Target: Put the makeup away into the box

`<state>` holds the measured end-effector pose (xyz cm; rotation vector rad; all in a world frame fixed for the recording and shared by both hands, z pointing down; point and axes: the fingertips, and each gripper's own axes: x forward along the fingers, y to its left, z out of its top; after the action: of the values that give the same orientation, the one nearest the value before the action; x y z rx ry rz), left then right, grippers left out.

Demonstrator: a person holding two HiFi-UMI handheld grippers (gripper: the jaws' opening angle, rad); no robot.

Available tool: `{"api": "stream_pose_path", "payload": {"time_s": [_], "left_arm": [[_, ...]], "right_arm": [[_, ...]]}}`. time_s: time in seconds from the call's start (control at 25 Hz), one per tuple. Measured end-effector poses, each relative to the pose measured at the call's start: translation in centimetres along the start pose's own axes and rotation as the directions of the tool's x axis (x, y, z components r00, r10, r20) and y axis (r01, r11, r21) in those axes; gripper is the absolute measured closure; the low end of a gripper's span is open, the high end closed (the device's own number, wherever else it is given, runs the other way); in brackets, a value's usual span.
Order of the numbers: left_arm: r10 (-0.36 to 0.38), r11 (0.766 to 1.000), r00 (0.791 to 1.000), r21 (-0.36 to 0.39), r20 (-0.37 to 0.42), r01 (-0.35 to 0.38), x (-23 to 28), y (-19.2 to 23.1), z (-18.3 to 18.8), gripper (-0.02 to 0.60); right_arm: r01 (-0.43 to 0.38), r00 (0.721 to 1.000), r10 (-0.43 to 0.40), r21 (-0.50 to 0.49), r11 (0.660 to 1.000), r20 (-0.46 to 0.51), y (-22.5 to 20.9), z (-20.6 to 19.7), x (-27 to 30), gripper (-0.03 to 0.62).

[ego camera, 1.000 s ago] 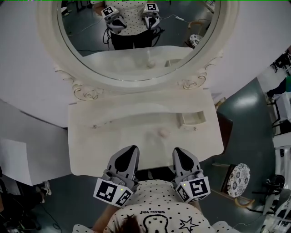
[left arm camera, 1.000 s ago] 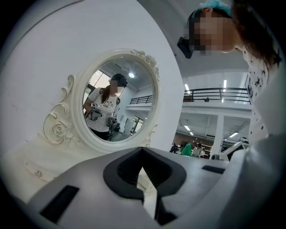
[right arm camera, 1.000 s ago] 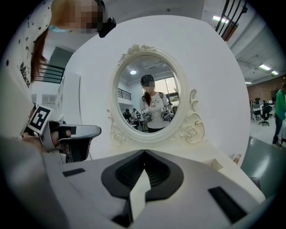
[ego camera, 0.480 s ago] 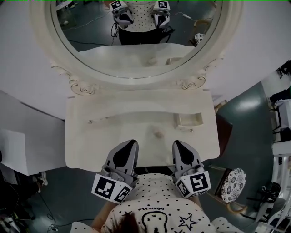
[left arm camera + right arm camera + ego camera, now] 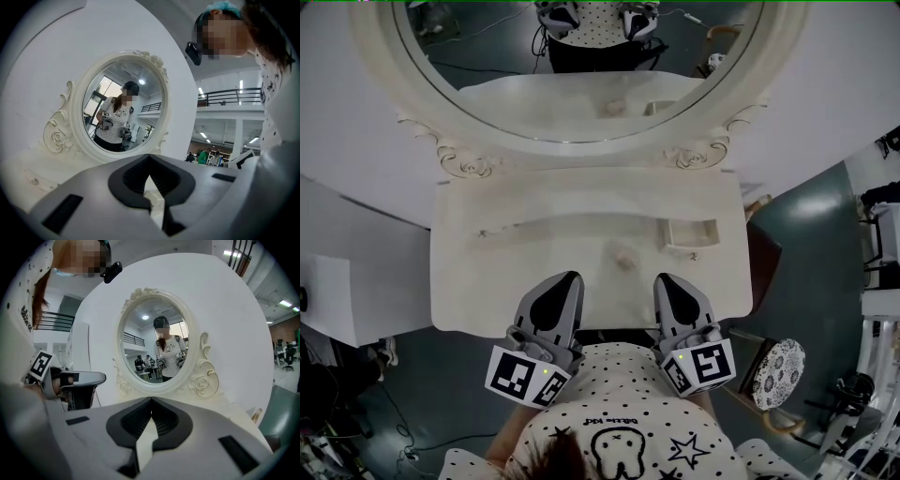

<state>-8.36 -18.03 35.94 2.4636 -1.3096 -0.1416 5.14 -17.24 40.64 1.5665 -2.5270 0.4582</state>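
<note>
- While both grippers hover side by side over the near edge of the cream dressing table [image 5: 487,281], neither one carries anything.
- The left gripper [image 5: 569,279] has its jaws closed tip to tip. In the left gripper view only the pale tabletop shows through the gap behind the tips.
- The right gripper [image 5: 664,280] is the same: jaws pressed together at the tips, with nothing caught between them.
- A small, pale, rounded makeup item [image 5: 624,255] lies on the tabletop just beyond the two grippers. It sits roughly between their tips and touches neither.
- The box [image 5: 667,234], small, open and cream like the table, sits on the right part of the tabletop. It is a little past the makeup item and to its right, near it but apart. I cannot tell what is inside it.
- An oval mirror [image 5: 572,84] in a carved frame stands at the back of the table and reflects the person holding both grippers.
- A stool [image 5: 778,373] with a patterned round seat stands on the floor off the table's right corner.
</note>
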Motion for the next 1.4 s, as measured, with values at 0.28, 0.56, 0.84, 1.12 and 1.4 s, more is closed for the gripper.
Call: {"api": "stream_pose_path", "payload": {"time_s": [0.28, 0.56, 0.84, 1.12, 1.4], "left_arm": [[-0.006, 1.000, 1.000, -0.003, -0.010, 0.006, 0.1, 0.4, -0.1, 0.586], [-0.025, 1.000, 0.999, -0.013, -0.033, 0.025, 0.3, 0.6, -0.5, 0.586], [-0.018, 1.000, 0.998, -0.026, -0.053, 0.017, 0.0, 1.3, -1.0, 0.586], [0.012, 0.999, 0.998, -0.031, -0.061, -0.014, -0.2, 2.6, -1.0, 0.586], [0.049, 0.998, 0.995, -0.042, -0.086, -0.053, -0.4, 3.6, -1.8, 0.586]], "right_arm": [[0.011, 1.000, -0.011, -0.009, 1.000, -0.006, 0.0, -0.2, 0.3, 0.586], [-0.001, 0.998, -0.005, -0.085, 0.996, -0.064, -0.3, -1.1, 2.0, 0.585], [-0.043, 0.979, 0.005, -0.182, 0.982, -0.205, -0.7, -4.9, 5.9, 0.479], [-0.111, 0.925, -0.003, -0.279, 0.954, -0.379, -1.6, -10.5, 9.8, 0.441], [-0.143, 0.869, -0.018, -0.285, 0.948, -0.495, -2.7, -15.5, 11.2, 0.430]]}}
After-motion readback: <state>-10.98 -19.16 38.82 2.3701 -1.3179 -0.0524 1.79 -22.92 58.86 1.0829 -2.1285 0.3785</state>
